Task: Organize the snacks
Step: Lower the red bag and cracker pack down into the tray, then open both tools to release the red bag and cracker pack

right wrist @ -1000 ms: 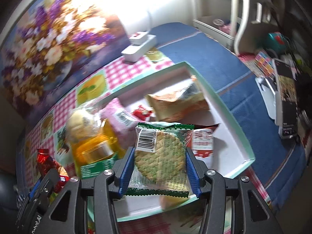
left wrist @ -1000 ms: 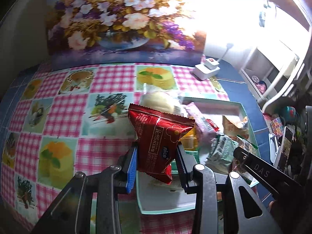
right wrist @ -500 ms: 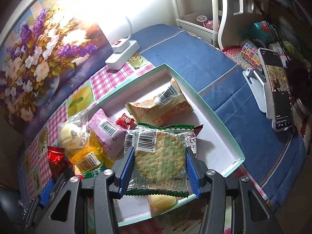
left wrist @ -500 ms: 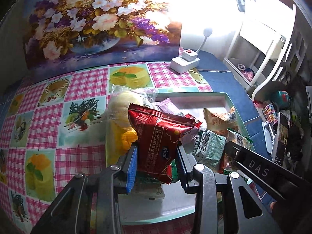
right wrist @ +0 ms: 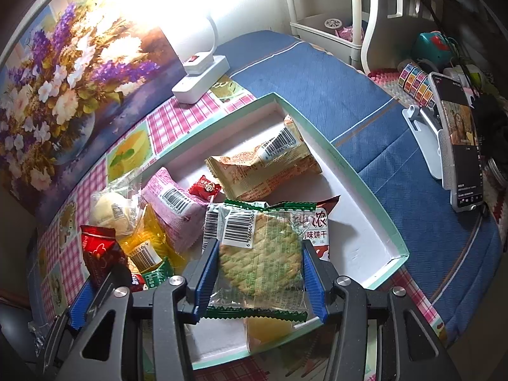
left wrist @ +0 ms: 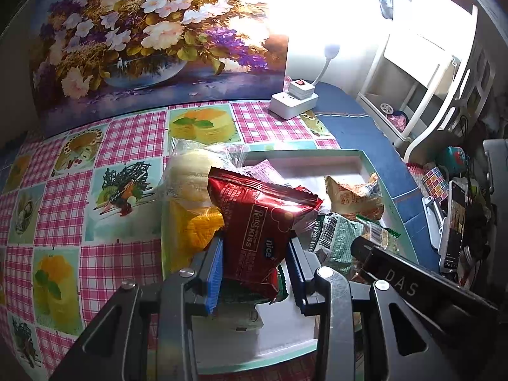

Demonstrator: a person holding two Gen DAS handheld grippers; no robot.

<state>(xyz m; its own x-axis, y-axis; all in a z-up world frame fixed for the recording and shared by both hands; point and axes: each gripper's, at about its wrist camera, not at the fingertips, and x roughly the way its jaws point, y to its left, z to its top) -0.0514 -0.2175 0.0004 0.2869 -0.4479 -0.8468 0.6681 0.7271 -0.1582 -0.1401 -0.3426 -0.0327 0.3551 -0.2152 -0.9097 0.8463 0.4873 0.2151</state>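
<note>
A red snack packet (left wrist: 260,222) is pinched between the blue pads of my left gripper (left wrist: 255,265), which is shut on it over the left end of the mint-rimmed tray (left wrist: 365,155). The same red packet (right wrist: 98,250) shows at the lower left of the right wrist view. My right gripper (right wrist: 258,268) is shut on a clear cracker packet with green edges (right wrist: 260,254), held above the tray's (right wrist: 368,190) near side. In the tray lie a pink packet (right wrist: 177,206), an orange-printed packet (right wrist: 263,168), a small red candy (right wrist: 204,187), a yellow bag (right wrist: 143,247) and a pale bun (right wrist: 111,209).
A white power strip (right wrist: 200,76) sits by the flower painting (right wrist: 63,89) at the back. A phone on a white stand (right wrist: 457,146) and small clutter stand on the blue cloth (right wrist: 317,85) at the right. Checked tablecloth (left wrist: 63,190) lies left of the tray.
My left gripper has carried the red packet rightward, from the tray's left edge to over the snacks in it. The right gripper still holds the cracker packet, its view shifted a little.
</note>
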